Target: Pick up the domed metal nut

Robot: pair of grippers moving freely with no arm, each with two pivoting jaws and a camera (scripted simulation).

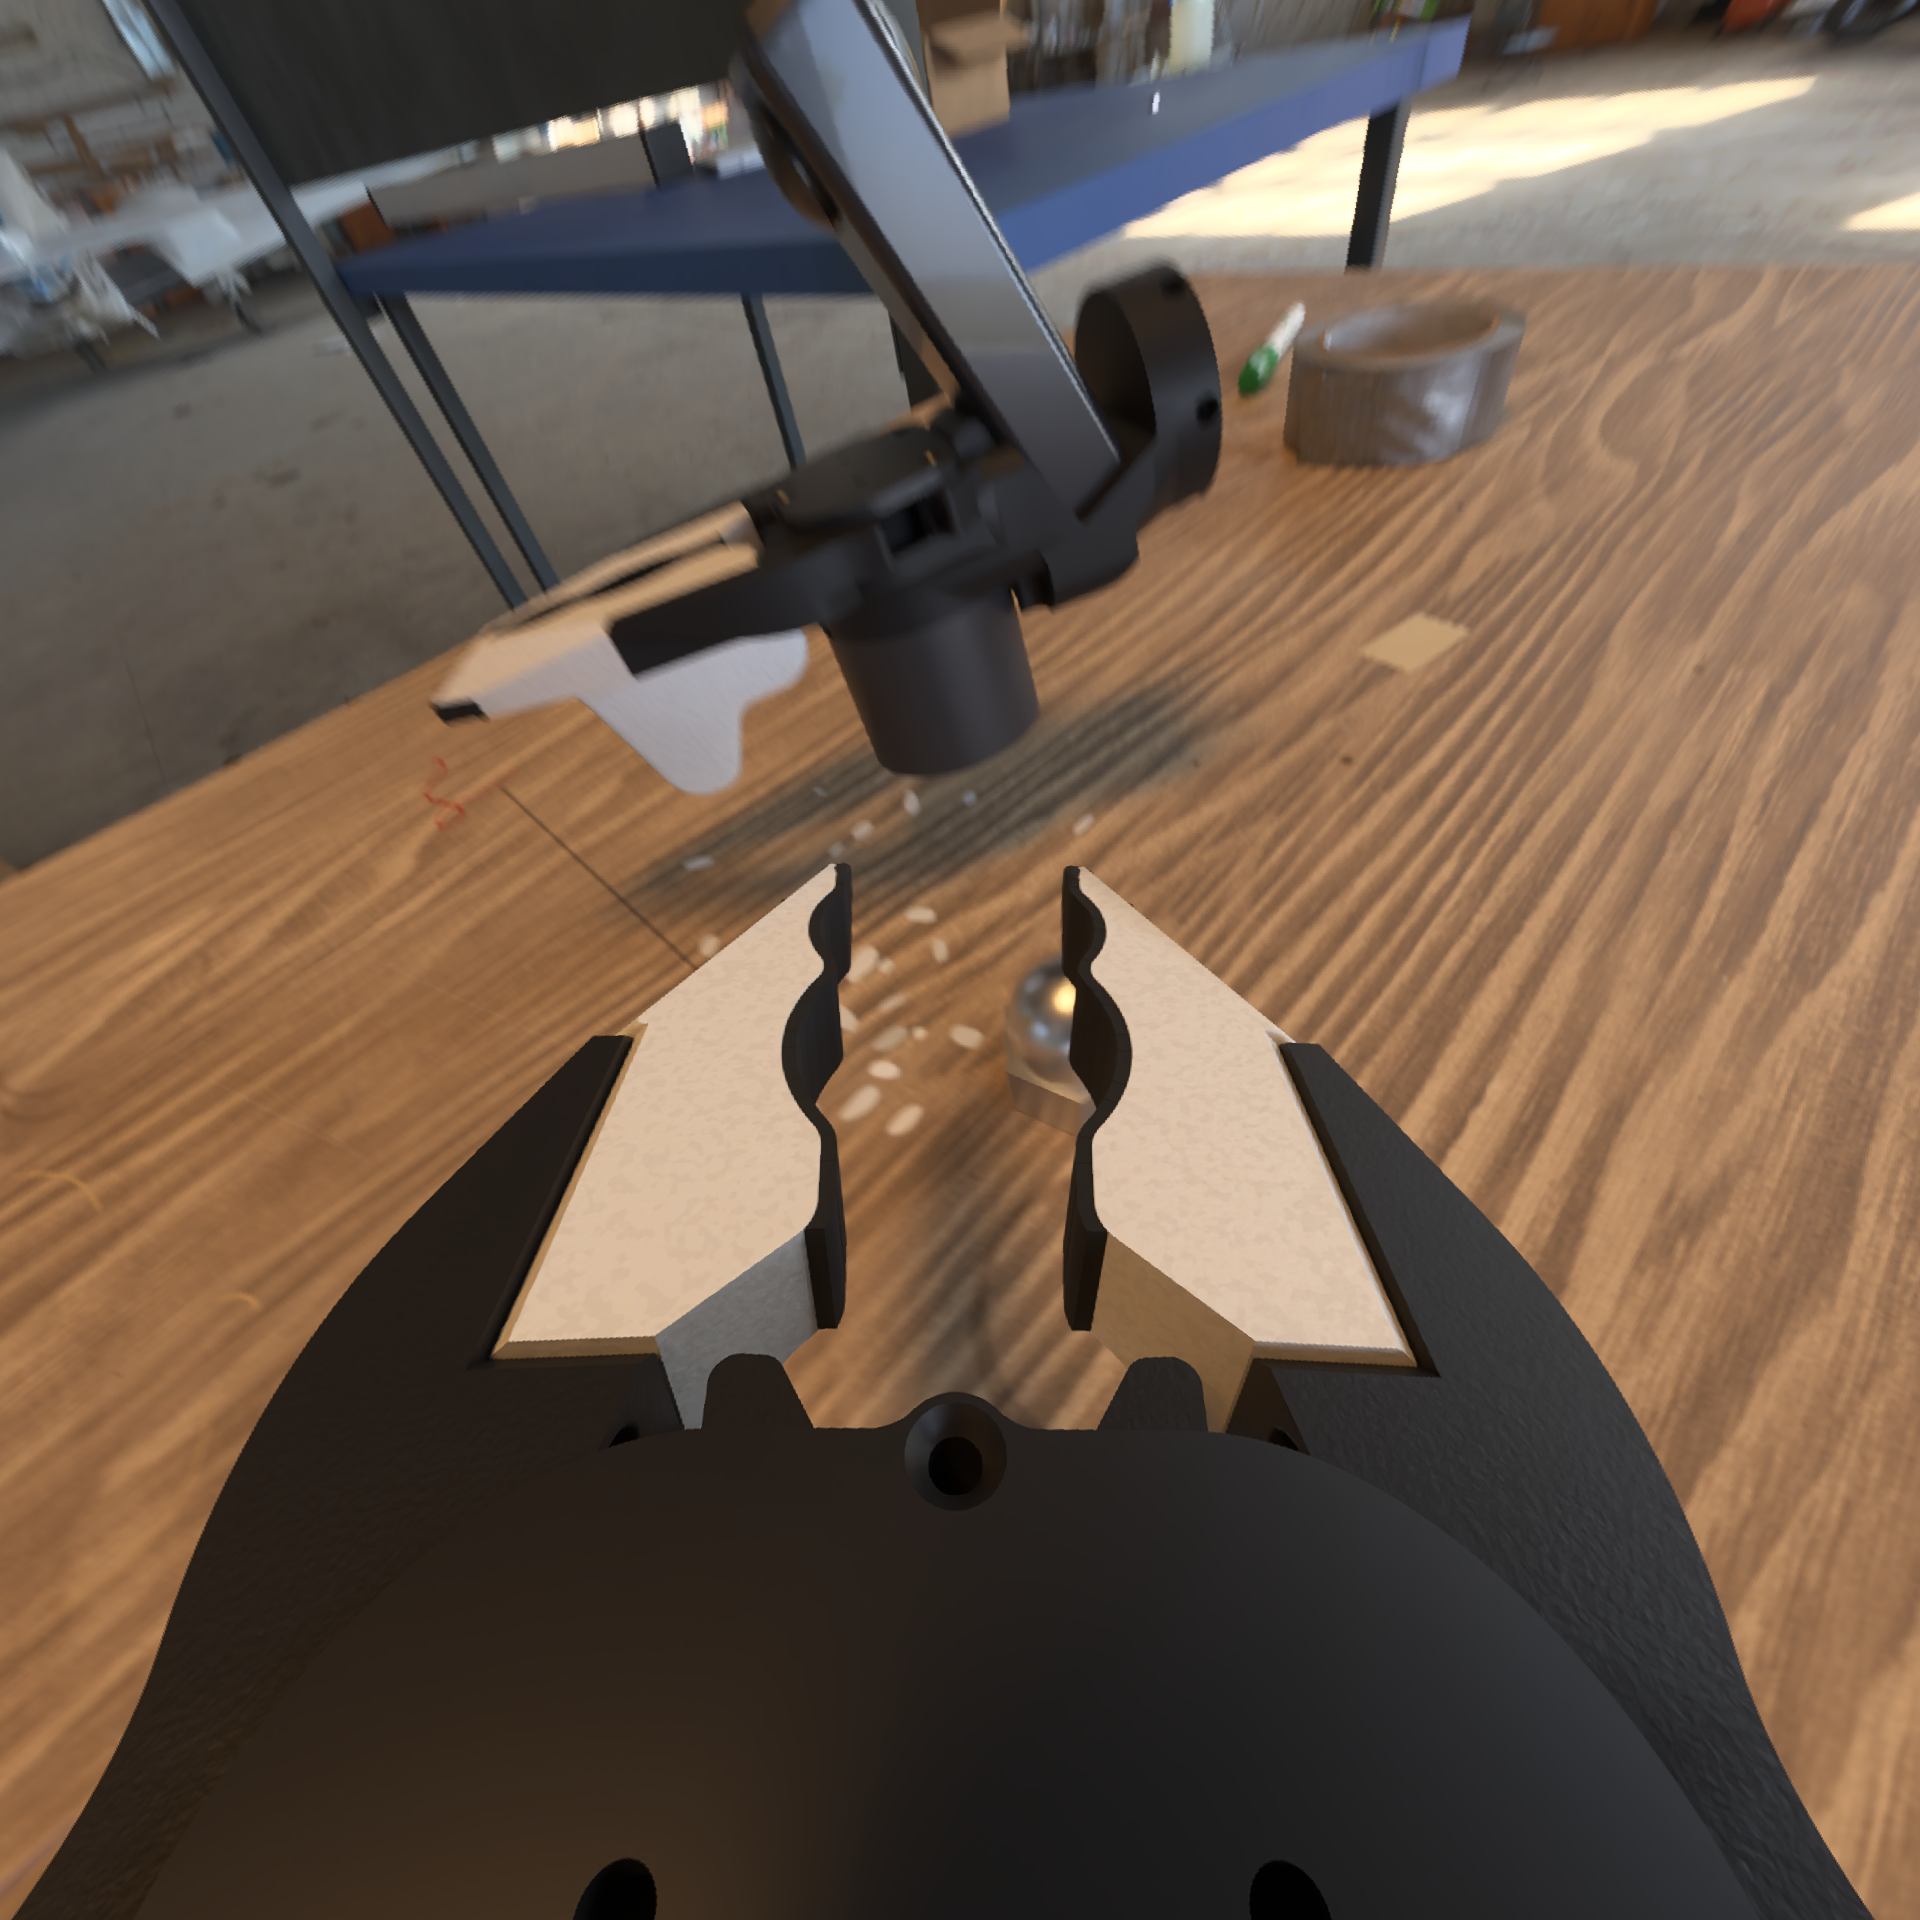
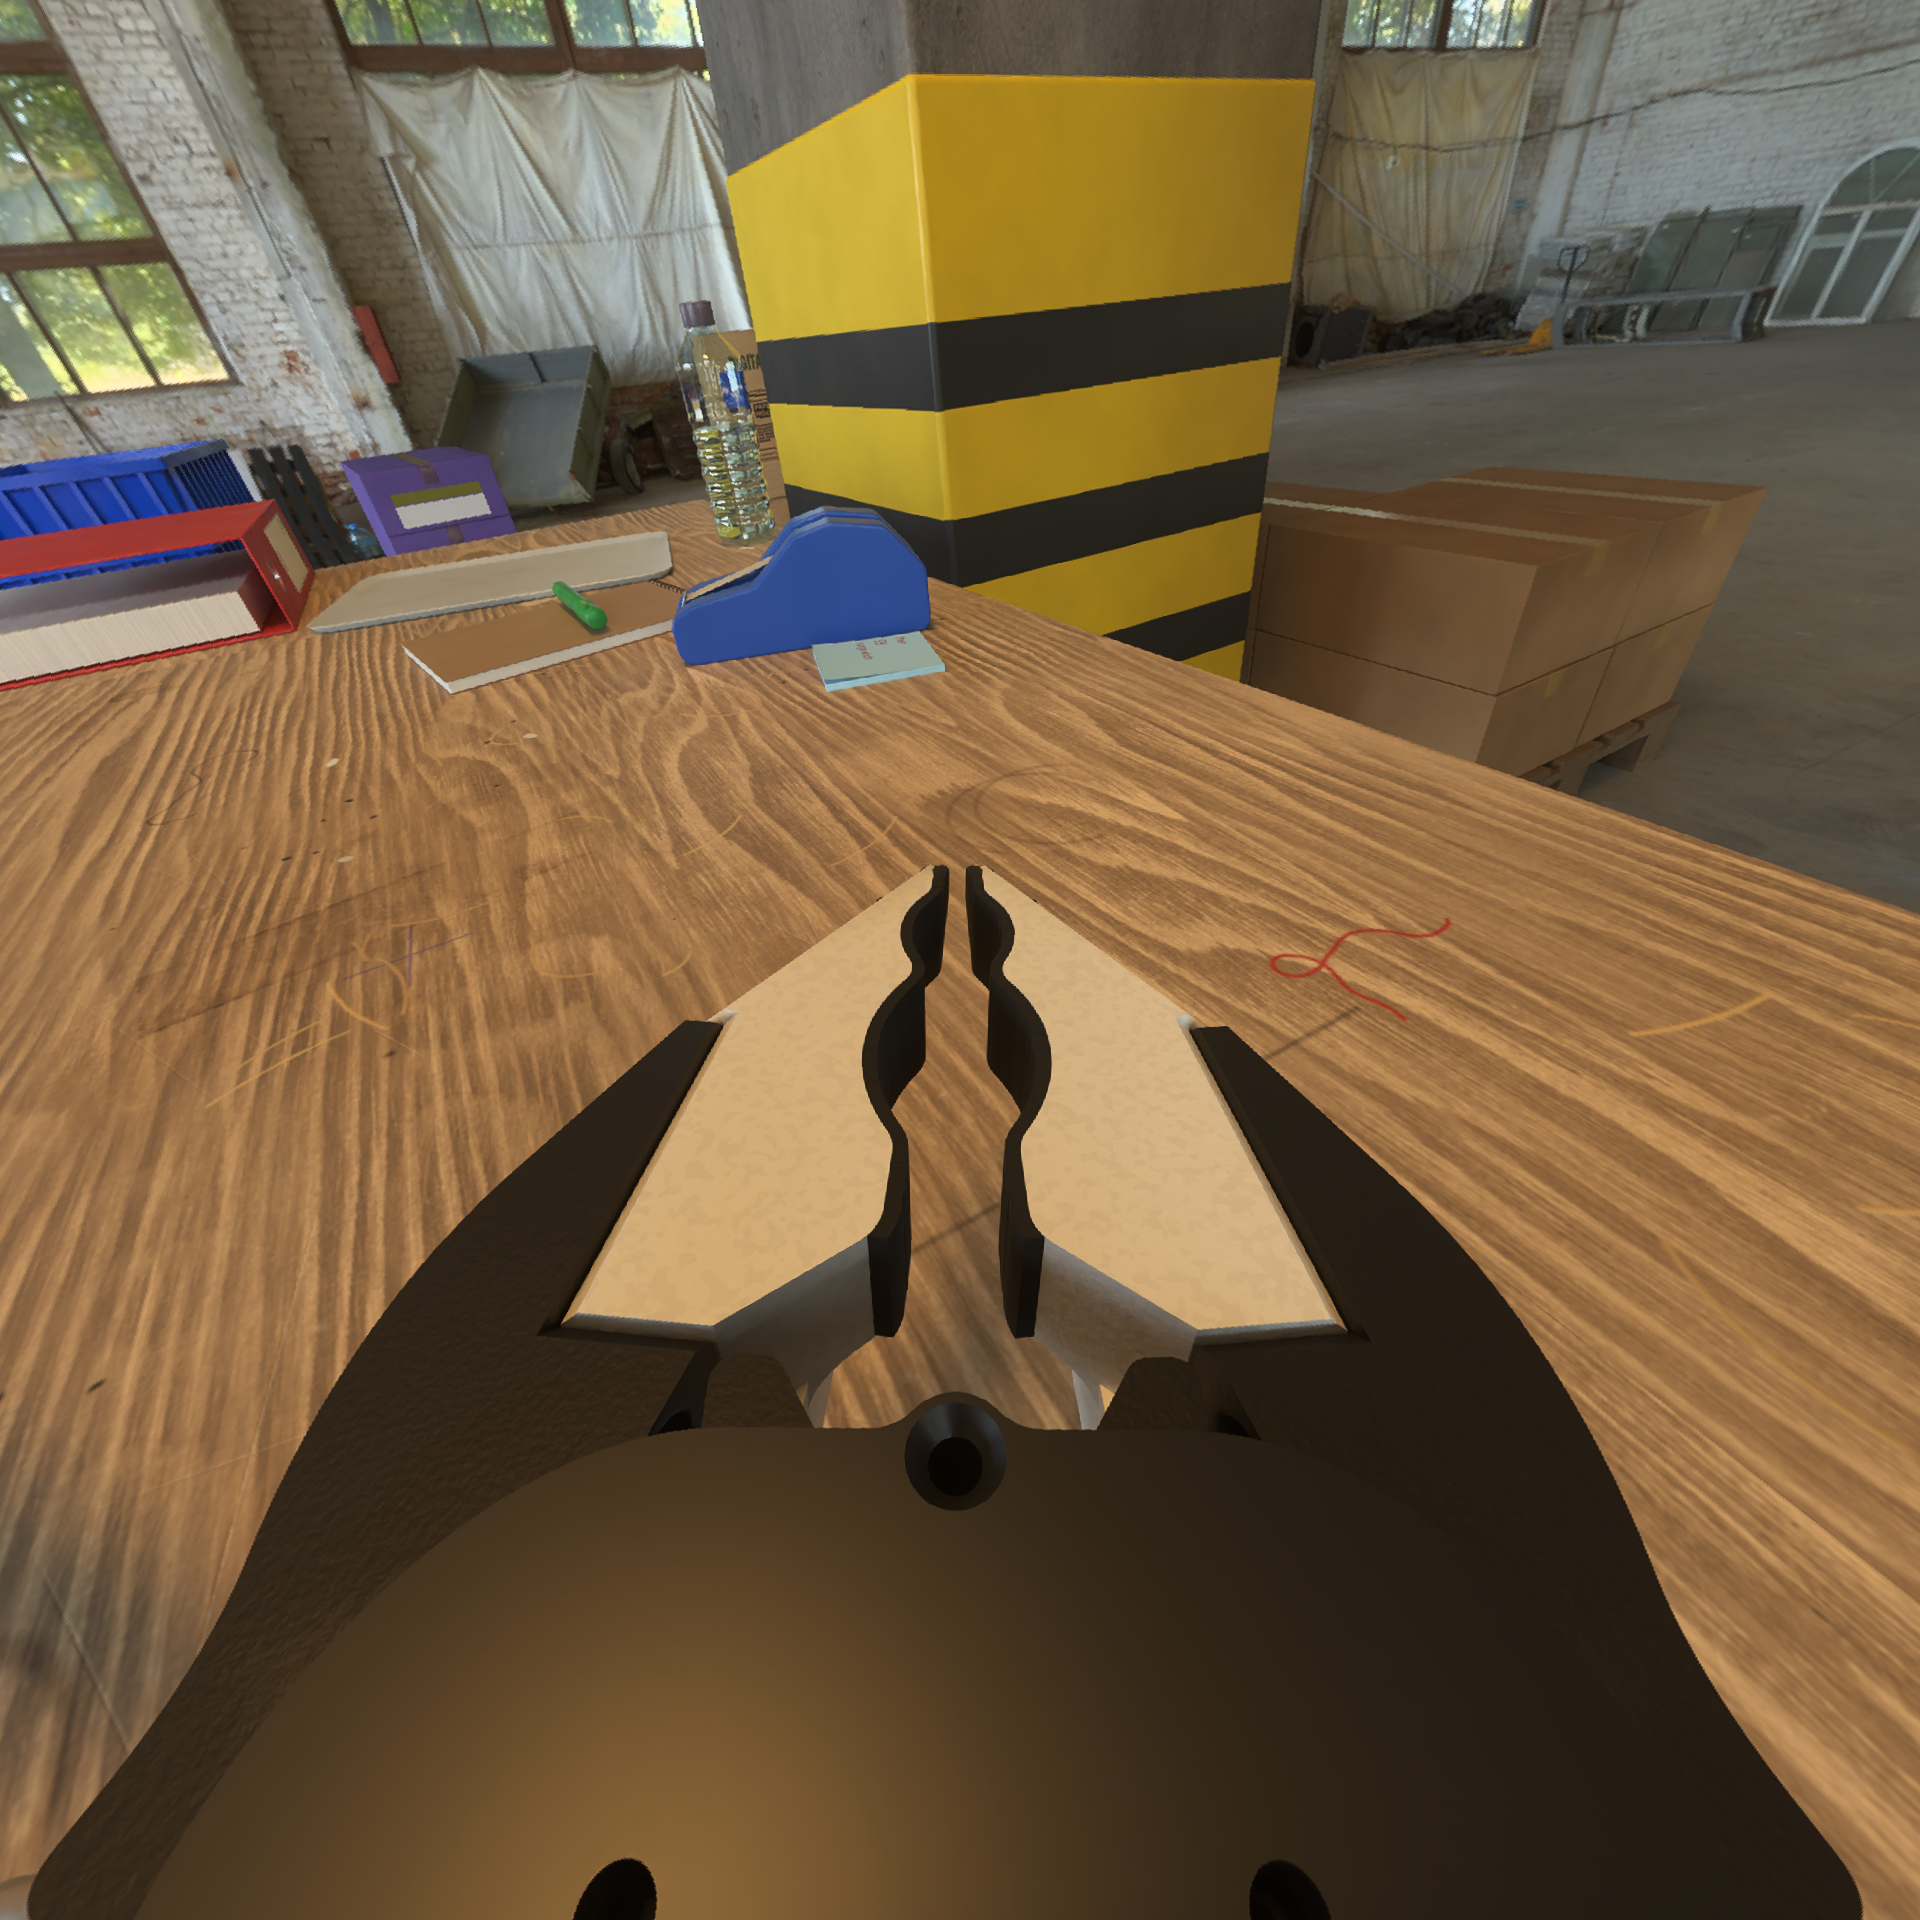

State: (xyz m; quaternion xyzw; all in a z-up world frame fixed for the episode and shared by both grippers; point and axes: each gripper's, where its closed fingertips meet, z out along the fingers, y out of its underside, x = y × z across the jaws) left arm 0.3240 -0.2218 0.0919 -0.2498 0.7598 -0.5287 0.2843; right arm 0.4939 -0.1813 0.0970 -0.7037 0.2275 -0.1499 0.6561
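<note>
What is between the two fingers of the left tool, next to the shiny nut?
In the left wrist view, small white flakes lie scattered on the wooden table between the left tool fingers, beside the nut.

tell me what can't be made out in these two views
- Left wrist view: the domed metal nut's right side is hidden behind the left gripper's finger.
- Left wrist view: the right gripper's fingertips are blurred.
- Right wrist view: the nut is absent; the right gripper faces elsewhere.
</note>
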